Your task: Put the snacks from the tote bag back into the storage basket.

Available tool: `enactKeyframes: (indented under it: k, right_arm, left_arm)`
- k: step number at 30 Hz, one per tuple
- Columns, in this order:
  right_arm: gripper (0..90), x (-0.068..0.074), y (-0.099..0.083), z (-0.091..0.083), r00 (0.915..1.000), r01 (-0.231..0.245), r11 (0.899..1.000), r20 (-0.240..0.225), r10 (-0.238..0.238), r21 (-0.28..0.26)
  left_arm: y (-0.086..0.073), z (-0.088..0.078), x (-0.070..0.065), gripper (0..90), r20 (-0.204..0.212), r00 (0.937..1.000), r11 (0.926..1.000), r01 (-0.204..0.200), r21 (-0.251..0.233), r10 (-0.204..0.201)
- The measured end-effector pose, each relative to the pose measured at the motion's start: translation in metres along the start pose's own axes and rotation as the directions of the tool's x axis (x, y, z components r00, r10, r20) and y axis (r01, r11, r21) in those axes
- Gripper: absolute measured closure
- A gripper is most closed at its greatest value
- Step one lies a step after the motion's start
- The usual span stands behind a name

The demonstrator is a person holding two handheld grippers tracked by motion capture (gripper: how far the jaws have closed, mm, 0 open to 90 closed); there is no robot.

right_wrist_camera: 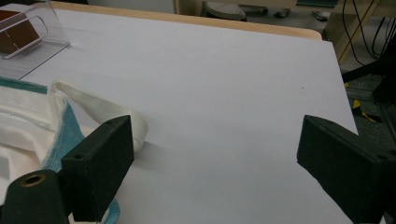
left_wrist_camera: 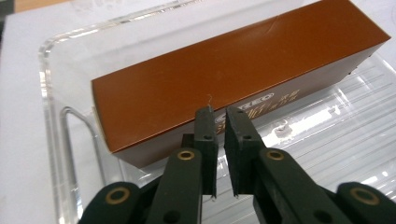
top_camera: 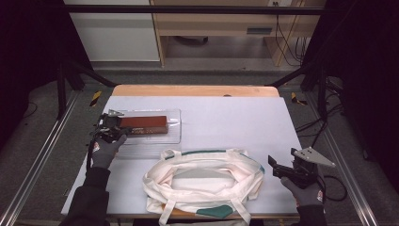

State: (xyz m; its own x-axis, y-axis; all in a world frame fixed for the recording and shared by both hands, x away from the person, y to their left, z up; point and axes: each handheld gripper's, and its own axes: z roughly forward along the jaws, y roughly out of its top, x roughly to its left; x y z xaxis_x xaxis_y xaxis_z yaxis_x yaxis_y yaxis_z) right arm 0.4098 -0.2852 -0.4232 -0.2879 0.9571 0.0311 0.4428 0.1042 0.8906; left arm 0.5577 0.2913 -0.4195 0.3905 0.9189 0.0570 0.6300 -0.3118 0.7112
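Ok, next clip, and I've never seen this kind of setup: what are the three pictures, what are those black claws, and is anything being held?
There is no robot here. A person in dark gloves holds a hand tool with two black jaws in each hand. The high view looks down on the table from above the person. The other two pictures come from a camera riding on each tool, looking along its jaws.

On the table lie a clear tray with a brown box in it, and nearer the person a white tote bag with teal trim.

The left gripper is at the near end of the box. Its jaws stand almost together with a narrow gap and nothing between them, so it holds nothing. The right gripper sits wide open beside the bag, also empty.
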Motion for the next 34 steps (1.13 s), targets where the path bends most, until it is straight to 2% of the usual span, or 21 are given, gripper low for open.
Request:
enactKeyframes:
  k: [3, 5, 8, 11, 13, 15, 18, 24, 29, 32, 34]
  right_arm:
    - [11.2, -0.001, 0.000, -0.001, 1.0000, 0.003, 1.000, 0.003, -0.003, -0.003]
    - [11.1, -0.001, 0.000, -0.001, 1.0000, 0.001, 1.000, 0.004, -0.001, -0.002]
    - [11.1, 0.000, -0.001, -0.001, 1.0000, 0.004, 1.000, 0.006, -0.004, -0.008]
    - [11.1, -0.001, -0.001, -0.003, 1.0000, -0.001, 1.000, 0.007, 0.002, -0.016]
    - [11.2, -0.001, -0.001, -0.003, 1.0000, -0.007, 1.000, 0.006, 0.007, -0.018]
    - [11.5, -0.002, -0.002, -0.003, 0.9999, -0.010, 1.000, 0.008, 0.010, -0.019]
    - [11.7, -0.002, -0.004, -0.003, 0.9999, -0.015, 1.000, 0.007, 0.015, -0.019]
    - [11.8, -0.004, -0.007, -0.005, 0.9997, -0.022, 0.999, 0.005, 0.023, -0.029]
    - [11.6, -0.005, -0.009, -0.006, 0.9997, -0.026, 0.999, -0.003, 0.026, -0.040]
    - [12.4, -0.005, -0.011, -0.006, 0.9997, -0.026, 0.999, -0.001, 0.026, -0.044]
    - [13.8, -0.006, -0.012, -0.007, 0.9996, -0.028, 0.999, -0.003, 0.028, -0.045]
  left_arm:
    - [-0.001, -0.016, -0.002, 77.2, 0.010, 0.9997, 0.9981, 0.024, -0.057, -0.024]
    - [-0.002, -0.029, -0.005, 74.3, 0.034, 0.9987, 0.9922, 0.043, -0.117, -0.039]
    - [-0.004, -0.048, -0.013, 64.5, 0.045, 0.9986, 0.9806, 0.038, -0.193, -0.029]
    - [-0.012, -0.062, -0.022, 55.8, 0.068, 0.9975, 0.9686, 0.035, -0.246, -0.019]
    - [-0.018, -0.068, -0.026, 50.0, 0.068, 0.9977, 0.9605, 0.024, -0.277, -0.006]
    - [-0.023, -0.072, -0.029, 42.7, 0.069, 0.9976, 0.9554, 0.014, -0.295, 0.007]
    - [-0.034, -0.077, -0.032, 36.7, 0.078, 0.9967, 0.9493, 0.005, -0.314, 0.021]
    - [-0.057, -0.086, -0.043, 26.0, 0.070, 0.9972, 0.9456, -0.003, -0.325, 0.027]
    - [-0.077, -0.089, -0.052, 22.6, 0.075, 0.9969, 0.9492, 0.002, -0.315, 0.023]
    - [-0.085, -0.090, -0.053, 22.3, 0.075, 0.9970, 0.9492, 0.006, -0.315, 0.019]
    - [-0.091, -0.090, -0.052, 22.8, 0.087, 0.9962, 0.9499, 0.024, -0.312, 0.003]
